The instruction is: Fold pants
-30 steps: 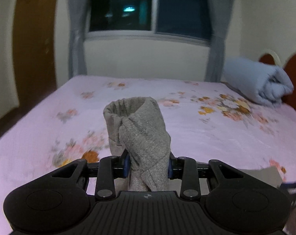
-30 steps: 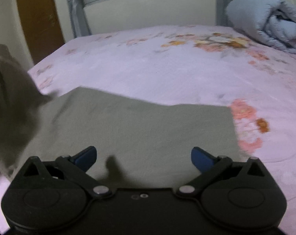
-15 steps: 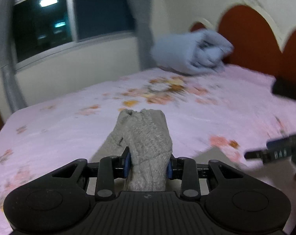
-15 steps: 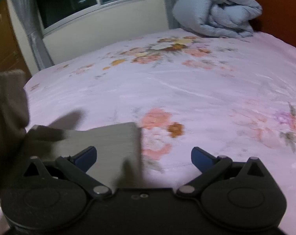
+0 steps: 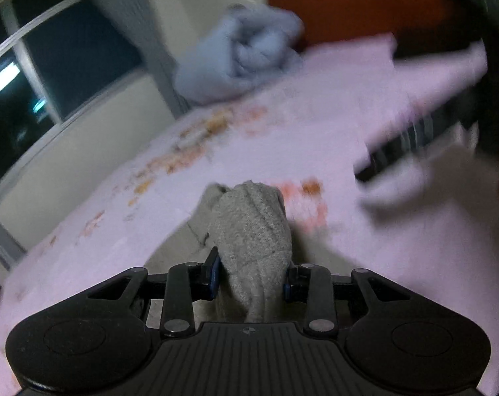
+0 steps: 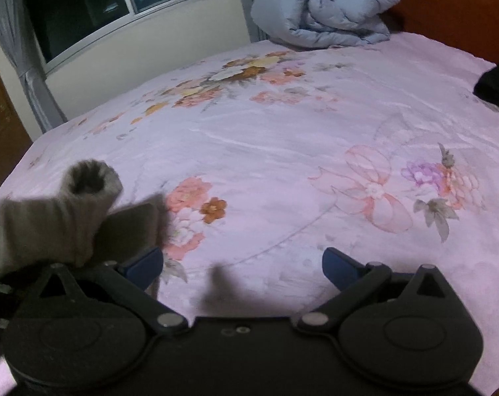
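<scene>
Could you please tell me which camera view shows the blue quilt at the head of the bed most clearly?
The right wrist view: the quilt is sharp there, rolled up against the headboard, its folds visible. The left wrist view shows the same quilt only as a motion-blurred blue lump.

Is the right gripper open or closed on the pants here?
Open. The right gripper has its blue pads spread wide over bare bedsheet, nothing between them; the grey pants sit off to its left.

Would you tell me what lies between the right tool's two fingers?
Only bare pink floral bedsheet, seen in the right wrist view; the grey pants sit left of it.
</scene>
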`<state>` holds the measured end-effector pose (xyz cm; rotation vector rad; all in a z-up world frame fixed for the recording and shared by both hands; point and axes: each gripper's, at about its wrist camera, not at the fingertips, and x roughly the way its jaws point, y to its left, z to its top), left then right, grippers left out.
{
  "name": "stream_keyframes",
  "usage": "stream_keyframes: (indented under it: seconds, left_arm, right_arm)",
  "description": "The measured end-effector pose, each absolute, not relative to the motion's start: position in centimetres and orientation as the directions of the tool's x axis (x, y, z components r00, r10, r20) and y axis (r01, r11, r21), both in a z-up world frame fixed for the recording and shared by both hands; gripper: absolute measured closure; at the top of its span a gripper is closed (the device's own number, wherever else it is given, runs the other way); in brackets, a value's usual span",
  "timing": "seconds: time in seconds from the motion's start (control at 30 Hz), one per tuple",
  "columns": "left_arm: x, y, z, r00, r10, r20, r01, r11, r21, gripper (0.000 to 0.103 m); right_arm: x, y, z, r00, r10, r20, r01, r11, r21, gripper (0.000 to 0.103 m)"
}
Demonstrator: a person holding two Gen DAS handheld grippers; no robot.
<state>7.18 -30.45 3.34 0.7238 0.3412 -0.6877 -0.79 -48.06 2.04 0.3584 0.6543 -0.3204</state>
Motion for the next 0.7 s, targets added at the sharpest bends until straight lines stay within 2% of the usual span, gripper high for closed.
stream_keyframes:
  seconds: [0.07,0.1,0.17,0.2,0.27,0.33,0.43,0.53,0.6,0.7]
  left_arm:
    - [5.8,-31.6,1.1,0.716,-0.449,-0.534,0.698,0.451,0.557,0.064]
    - [4.7,-31.9,0.2,0.734,-0.443,-0.515,0.677,0.410,0.612,0.062]
    - [2.7,-32.0,-0.4,0.770,-0.446,-0.457,0.625,0.380,0.682,0.050]
    - [2.1,-31.8,-0.3,0.776,-0.453,-0.439,0.614,0.385,0.689,0.048]
    - [1.4,-31.3,0.8,0.769,-0.472,-0.432,0.627,0.419,0.657,0.028]
    - [0.7,-30.1,2.6,0.758,-0.508,-0.409,0.640,0.457,0.618,0.021]
    - [0.2,-27.6,5.8,0.751,-0.553,-0.361,0.649,0.519,0.556,0.018]
    - [1.6,-24.8,8.7,0.773,-0.535,-0.341,0.634,0.622,0.460,0.018]
    - [3.3,-22.5,10.2,0.805,-0.486,-0.341,0.591,0.710,0.382,0.018]
    - [6.8,-18.8,9.8,0.842,-0.352,-0.410,0.493,0.809,0.318,0.018]
  right_arm:
    - [-1.0,-48.4,1.7,0.742,-0.172,-0.648,0.400,0.889,0.223,0.006]
    - [-1.0,-48.5,1.6,0.741,-0.173,-0.649,0.402,0.889,0.222,0.006]
    - [-1.1,-48.7,1.7,0.743,-0.168,-0.648,0.399,0.889,0.227,0.006]
    - [-1.1,-48.7,1.8,0.748,-0.165,-0.643,0.395,0.889,0.232,0.006]
    - [-1.0,-48.7,2.2,0.754,-0.169,-0.635,0.391,0.892,0.227,0.006]
    - [-0.7,-48.5,2.8,0.762,-0.165,-0.626,0.380,0.897,0.226,0.006]
    - [0.0,-47.7,3.7,0.778,-0.158,-0.608,0.359,0.906,0.224,0.006]
    - [0.8,-46.2,4.8,0.801,-0.132,-0.583,0.318,0.920,0.229,0.006]
    - [1.2,-44.9,5.5,0.812,-0.117,-0.572,0.288,0.933,0.217,0.006]
    - [1.8,-42.7,6.4,0.827,-0.084,-0.555,0.229,0.953,0.197,0.006]
